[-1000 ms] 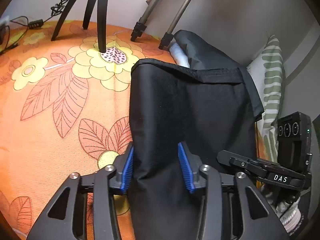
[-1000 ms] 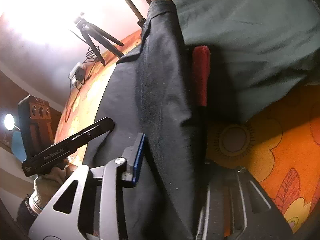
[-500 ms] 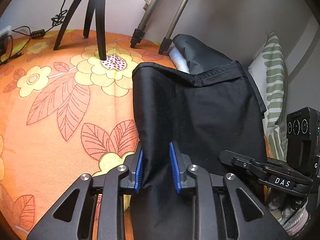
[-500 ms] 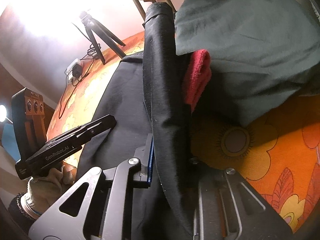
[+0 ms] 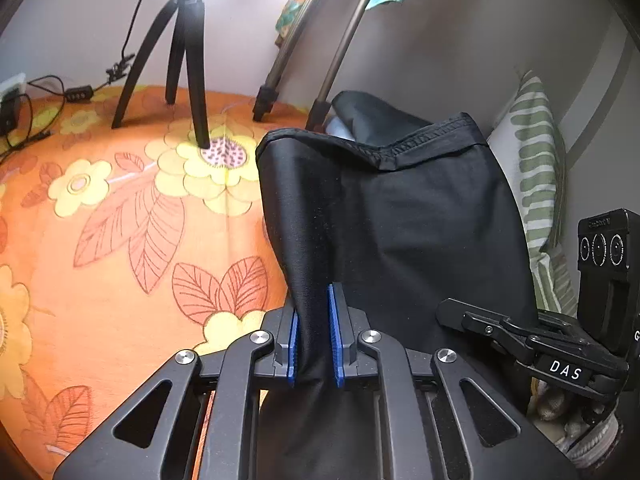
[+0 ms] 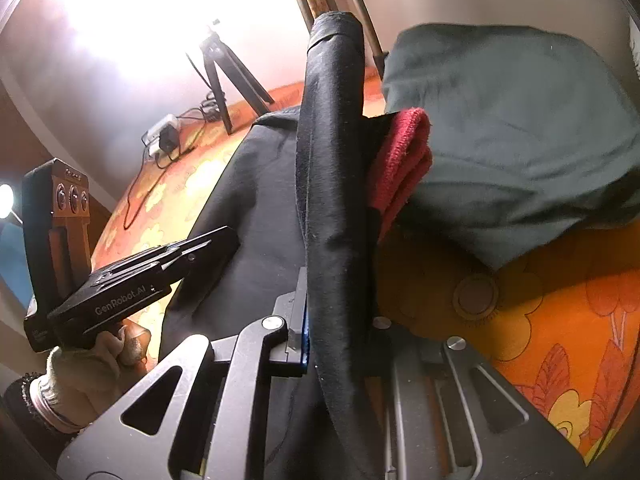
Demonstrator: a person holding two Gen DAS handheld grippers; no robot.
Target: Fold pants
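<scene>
Black pants (image 5: 400,220) lie on an orange floral sheet (image 5: 120,220), their hemmed edge raised at the far side. My left gripper (image 5: 314,332) has its jaws closing, and both blue pads pinch a fold at the pants' near left edge. In the right wrist view a thick band of the pants (image 6: 332,184) runs up between the fingers of my right gripper (image 6: 340,320). Its jaws are closing on that band, whose fabric hides the right pad. A gloved hand (image 6: 92,360) holds the left gripper's body (image 6: 132,280).
A black tripod (image 5: 188,60) and two metal stand legs (image 5: 304,60) rest on the sheet at the back. Cables and a charger (image 5: 24,100) lie far left. A striped pillow (image 5: 536,168) leans at the right. Dark green cloth (image 6: 512,132) covers a red cloth (image 6: 404,160).
Both pairs of jaws have narrowed onto the black fabric. The right gripper has risen a little, and the pants' edge now stands higher and bunched.
</scene>
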